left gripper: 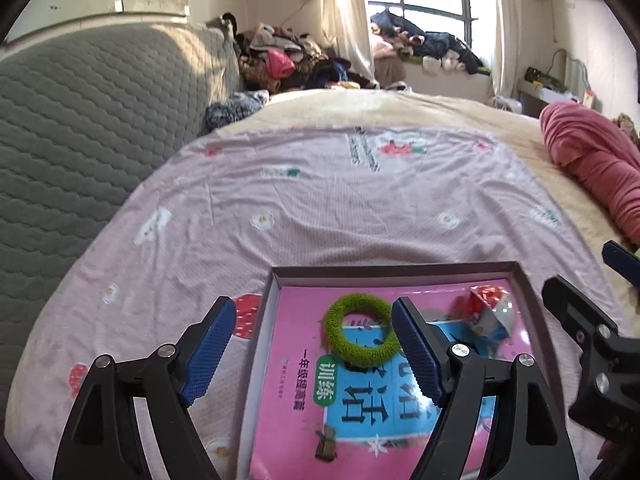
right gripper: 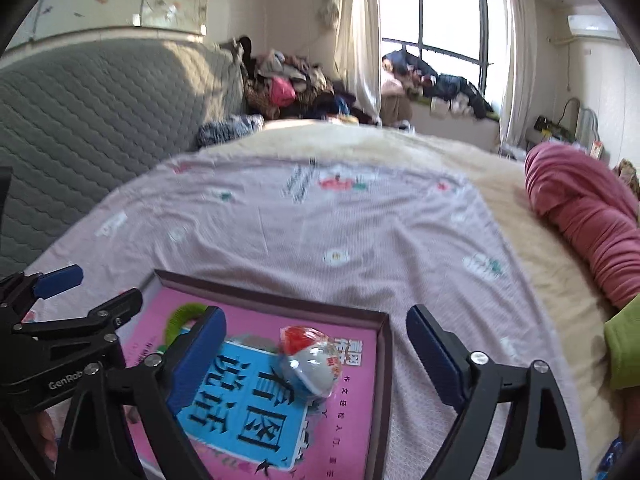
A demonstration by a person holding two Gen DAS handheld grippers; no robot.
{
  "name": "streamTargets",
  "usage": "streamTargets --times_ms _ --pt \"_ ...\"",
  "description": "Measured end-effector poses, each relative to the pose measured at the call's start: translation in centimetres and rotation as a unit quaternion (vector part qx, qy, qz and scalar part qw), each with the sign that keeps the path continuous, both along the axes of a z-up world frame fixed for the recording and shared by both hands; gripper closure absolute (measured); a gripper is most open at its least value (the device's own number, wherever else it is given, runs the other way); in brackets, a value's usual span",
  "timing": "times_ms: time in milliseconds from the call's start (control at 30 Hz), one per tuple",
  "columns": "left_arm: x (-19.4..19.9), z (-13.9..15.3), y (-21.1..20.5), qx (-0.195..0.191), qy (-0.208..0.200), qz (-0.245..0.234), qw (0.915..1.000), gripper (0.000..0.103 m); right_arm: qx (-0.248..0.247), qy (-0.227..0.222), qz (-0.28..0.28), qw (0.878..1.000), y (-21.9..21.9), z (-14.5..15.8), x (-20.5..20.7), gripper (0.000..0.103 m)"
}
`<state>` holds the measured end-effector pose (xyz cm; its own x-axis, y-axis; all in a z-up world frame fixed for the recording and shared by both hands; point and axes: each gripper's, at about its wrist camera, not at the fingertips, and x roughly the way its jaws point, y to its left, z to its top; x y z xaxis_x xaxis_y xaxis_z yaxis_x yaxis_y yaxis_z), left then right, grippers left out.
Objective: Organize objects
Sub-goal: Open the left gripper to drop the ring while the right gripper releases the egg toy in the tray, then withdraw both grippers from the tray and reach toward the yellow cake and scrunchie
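A shallow box with a dark rim (left gripper: pixel 392 268) (right gripper: pixel 385 360) lies on the bed. In it lies a pink book (left gripper: pixel 288 400) (right gripper: pixel 352 400). On the book rest a green fuzzy hair ring (left gripper: pixel 358 330) (right gripper: pixel 184 314) and a wrapped red-and-white egg-shaped packet (left gripper: pixel 488 316) (right gripper: pixel 308 356). My left gripper (left gripper: pixel 314 350) (right gripper: pixel 96 292) hovers open above the box's left side, with the ring showing between its fingers but untouched. My right gripper (right gripper: pixel 316 356) (left gripper: pixel 588 270) is open above the box's right side, over the packet, holding nothing.
The box sits on a pink flowered sheet (left gripper: pixel 320 200) spread over a cream blanket. A grey quilted headboard (left gripper: pixel 80 120) stands at the left and a rolled pink blanket (left gripper: pixel 592 160) lies at the right. Piled clothes (left gripper: pixel 288 60) lie beyond the bed. A green sleeve (right gripper: pixel 624 344) shows at the right edge.
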<state>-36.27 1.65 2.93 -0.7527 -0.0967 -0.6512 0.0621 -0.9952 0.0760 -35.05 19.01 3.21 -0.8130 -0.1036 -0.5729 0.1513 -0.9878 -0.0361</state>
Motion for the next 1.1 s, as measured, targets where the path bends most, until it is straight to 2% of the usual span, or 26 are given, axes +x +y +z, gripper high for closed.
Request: streamTargets --times_ms 167,467,733,933,1100 --pt "3.4 2.0 -0.6 -0.001 0.014 0.006 0.9999 0.021 0.008 0.031 -0.005 0.999 -0.7 2.6 5.2 0.007" --pt "12.0 3.1 -2.8 -0.006 0.012 0.024 0.9996 0.018 0.016 0.041 -0.001 0.999 -1.2 5.8 13.5 0.003" --pt "18.4 4.0 -3.7 -0.018 0.01 0.019 0.9996 0.017 0.022 0.024 0.002 0.999 -2.0 6.1 18.9 0.002" --pt "21.7 5.5 -4.4 -0.002 0.014 0.009 0.9999 0.017 0.028 0.012 -0.001 1.0 -2.3 6.0 21.8 0.002" --pt "23.4 6.4 -4.4 -0.005 0.017 0.008 0.9998 0.017 0.036 0.011 -0.003 0.999 -2.5 6.5 23.9 0.002"
